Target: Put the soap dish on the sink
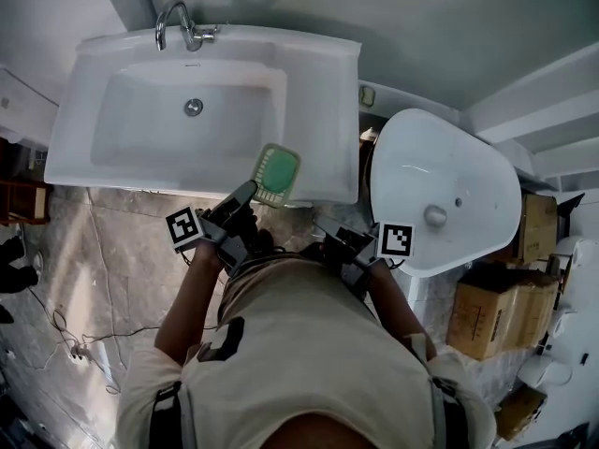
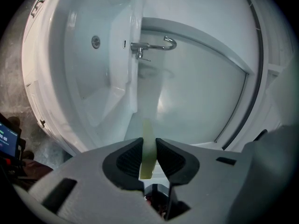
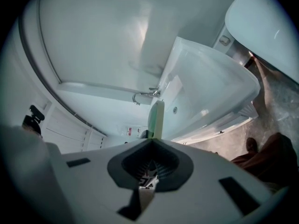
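Right now the left gripper (image 1: pixel 248 191) reaches forward and to the right from the person's waist. Its marker cube (image 1: pixel 184 227) faces up and the bare left forearm (image 1: pixel 190 297) angles in behind it. Its jaws are closed down to a narrow gap and clamp the near edge of the soap dish (image 1: pixel 276 174), a pale yellow-green tray with a green centre. In the left gripper view the dish (image 2: pixel 146 134) shows edge-on, pinched between the two dark pads of the gripper (image 2: pixel 149 146). The sink and tap appear turned on their side there, so this gripper is rolled over.

The dish hangs over the front right corner of the white sink (image 1: pixel 318 82), on the flat ledge beside the basin and well short of the faucet (image 1: pixel 182 28). Whether it touches the ledge cannot be told.

The right gripper (image 1: pixel 335 241) is pulled in close to the body, with its marker cube (image 1: pixel 396 239) next to the white toilet (image 1: pixel 449 157). It points up-left toward the sink's front edge. In the right gripper view its jaws (image 3: pixel 152 146) are brought together with nothing between them. The dish (image 3: pixel 156 118) stands beyond their tips, in front of the sink (image 3: pixel 205 87).
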Demonstrator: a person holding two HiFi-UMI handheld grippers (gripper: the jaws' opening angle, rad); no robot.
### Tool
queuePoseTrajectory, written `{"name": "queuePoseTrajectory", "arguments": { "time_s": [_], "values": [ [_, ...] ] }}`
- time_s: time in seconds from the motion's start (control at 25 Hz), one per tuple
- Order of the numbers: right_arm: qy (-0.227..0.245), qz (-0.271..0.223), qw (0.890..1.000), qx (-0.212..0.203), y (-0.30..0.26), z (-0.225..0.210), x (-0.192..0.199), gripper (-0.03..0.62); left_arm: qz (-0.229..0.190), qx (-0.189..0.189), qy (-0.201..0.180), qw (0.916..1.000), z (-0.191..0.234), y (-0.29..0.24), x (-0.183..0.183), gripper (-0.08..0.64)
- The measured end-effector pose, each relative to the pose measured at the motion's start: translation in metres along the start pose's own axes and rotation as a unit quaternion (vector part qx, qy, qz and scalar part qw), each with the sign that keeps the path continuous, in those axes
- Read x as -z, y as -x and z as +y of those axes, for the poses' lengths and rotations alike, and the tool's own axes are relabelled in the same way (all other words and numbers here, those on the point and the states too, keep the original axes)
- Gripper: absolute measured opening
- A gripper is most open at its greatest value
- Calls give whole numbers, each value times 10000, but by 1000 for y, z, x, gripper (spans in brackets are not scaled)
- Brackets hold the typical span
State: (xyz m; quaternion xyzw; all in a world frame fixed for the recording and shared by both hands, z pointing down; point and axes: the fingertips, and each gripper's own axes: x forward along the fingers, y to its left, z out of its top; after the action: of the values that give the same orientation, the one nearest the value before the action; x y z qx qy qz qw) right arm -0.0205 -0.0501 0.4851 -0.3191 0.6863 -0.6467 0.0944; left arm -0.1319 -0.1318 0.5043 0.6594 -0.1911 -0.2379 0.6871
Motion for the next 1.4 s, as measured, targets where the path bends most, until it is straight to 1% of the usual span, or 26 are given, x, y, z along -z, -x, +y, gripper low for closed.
{"name": "queuePoseTrajectory", "arguments": {
  "time_s": [0.24,0.48,0.64,0.72,0.84,0.92,1.12,1.24,1.32,1.4],
  "values": [
    [7,168,9998,46,-8,-4,-4,11,-43,-129,-48,9999,10,-9,-10,86],
    [-52,239,9997,-62,-8,-9,-35,11,-190,-231,-85,9995,18,-33,-16,86],
    [150,572,9982,-129,-16,-9,-51,11,-280,-355,-87,9989,22,-49,-20,87],
    [180,658,9976,-156,-17,-9,-60,11,-317,-424,-97,9985,26,-56,-22,86],
    [95,656,9975,-250,-15,-10,-72,11,-334,-559,-103,9978,33,-67,-26,87],
    [-32,638,9978,-196,-12,-13,-79,11,-316,-663,-123,9972,39,-73,-28,86],
    [-108,617,9980,-80,-3,-23,-97,11,-233,-945,-162,9951,60,-92,-33,87],
    [-52,551,9983,-191,1,-26,-106,11,-136,-991,-240,9947,69,-103,-36,86],
    [-33,512,9985,-164,4,-32,-111,11,-55,-992,-316,9946,71,-111,-36,86],
    [-154,494,9986,-142,7,-34,-111,11,-29,-969,-287,9949,77,-117,-37,86]
  ]
}}
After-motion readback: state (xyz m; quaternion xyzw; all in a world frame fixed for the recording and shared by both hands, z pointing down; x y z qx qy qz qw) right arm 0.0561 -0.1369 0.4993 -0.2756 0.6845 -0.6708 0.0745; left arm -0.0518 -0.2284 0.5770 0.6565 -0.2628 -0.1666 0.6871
